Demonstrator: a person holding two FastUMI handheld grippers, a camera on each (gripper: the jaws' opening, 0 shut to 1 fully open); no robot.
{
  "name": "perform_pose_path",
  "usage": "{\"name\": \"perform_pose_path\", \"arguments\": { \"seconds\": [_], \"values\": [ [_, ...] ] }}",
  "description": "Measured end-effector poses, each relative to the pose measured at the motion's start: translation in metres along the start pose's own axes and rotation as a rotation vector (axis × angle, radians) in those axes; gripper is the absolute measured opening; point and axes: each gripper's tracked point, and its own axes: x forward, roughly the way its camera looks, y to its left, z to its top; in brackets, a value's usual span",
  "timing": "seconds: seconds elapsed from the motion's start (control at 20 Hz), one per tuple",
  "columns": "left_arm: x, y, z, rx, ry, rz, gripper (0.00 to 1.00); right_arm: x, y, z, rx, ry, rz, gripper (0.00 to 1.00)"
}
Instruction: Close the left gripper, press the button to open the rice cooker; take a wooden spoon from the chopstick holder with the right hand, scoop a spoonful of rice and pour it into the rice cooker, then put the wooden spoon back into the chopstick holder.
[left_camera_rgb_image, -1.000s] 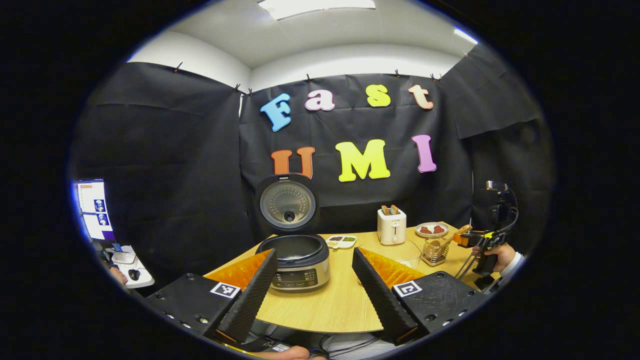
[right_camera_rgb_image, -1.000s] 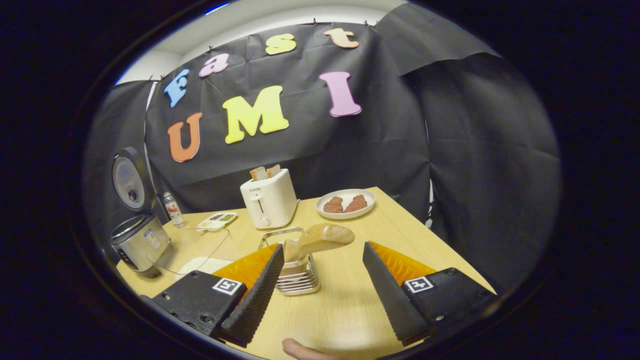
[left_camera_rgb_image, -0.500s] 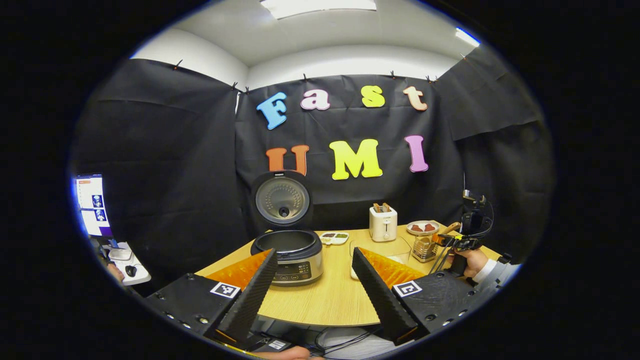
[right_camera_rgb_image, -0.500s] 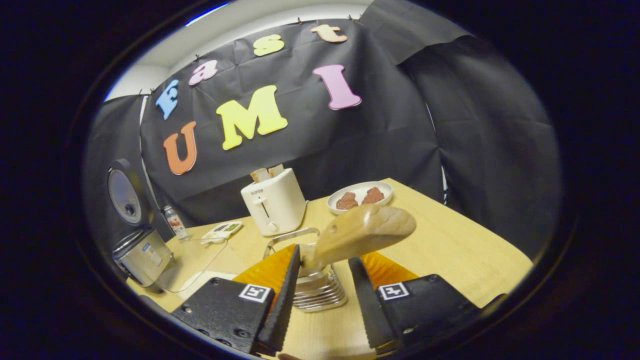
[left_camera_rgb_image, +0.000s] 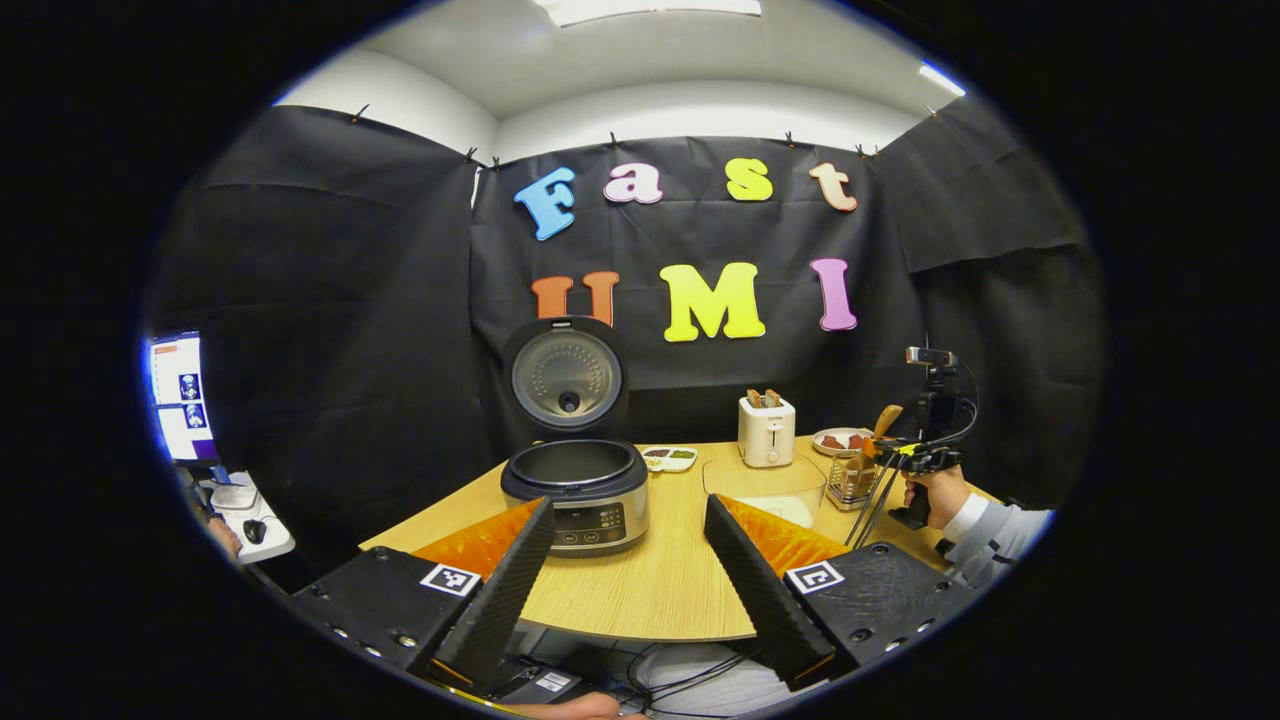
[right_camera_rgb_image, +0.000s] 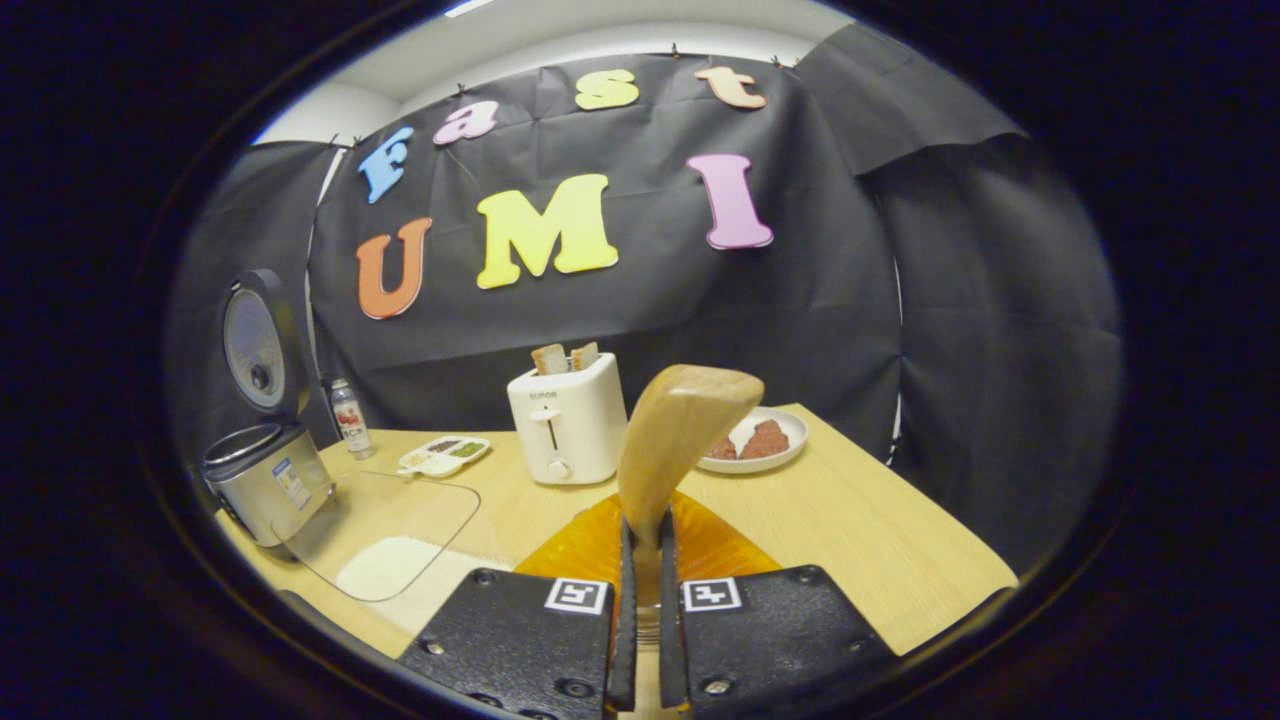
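The rice cooker (left_camera_rgb_image: 575, 492) stands open on the left of the table, its lid (left_camera_rgb_image: 567, 375) upright. My left gripper (left_camera_rgb_image: 625, 590) hangs open before the table's front edge, with nothing between its fingers. My right gripper (right_camera_rgb_image: 641, 570) is shut on the handle of the wooden spoon (right_camera_rgb_image: 682, 425), whose bowl points up. In the left gripper view, that gripper (left_camera_rgb_image: 912, 458) is held by a hand just right of the wire chopstick holder (left_camera_rgb_image: 852, 482), and the spoon (left_camera_rgb_image: 886, 420) rises above the holder. A glass bowl (right_camera_rgb_image: 385, 520) with white rice (right_camera_rgb_image: 385, 565) sits between cooker and holder.
A white toaster (right_camera_rgb_image: 565, 430) with bread stands at the back, with a plate (right_camera_rgb_image: 785, 445) of brown pieces to its right. A small divided dish (right_camera_rgb_image: 443, 455) and a bottle (right_camera_rgb_image: 347, 415) stand near the cooker (right_camera_rgb_image: 265, 490). A monitor (left_camera_rgb_image: 178, 398) is at the far left.
My right gripper went from open around the spoon to shut on its handle, and the spoon now stands more upright. My left gripper drew back from the table.
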Motion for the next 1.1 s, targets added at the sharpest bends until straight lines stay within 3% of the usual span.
{"name": "perform_pose_path", "arguments": {
  "seconds": [0.5,1.1],
  "values": [
    [-0.004,0.022,-0.003,-0.006,0.001,0.018,0.95,-0.021,0.043,0.071,-0.088,-0.093,0.020,0.13],
    [-0.012,0.048,-0.010,0.008,0.004,0.055,0.96,-0.049,0.133,0.104,-0.122,-0.141,0.100,0.11]
  ]
}}
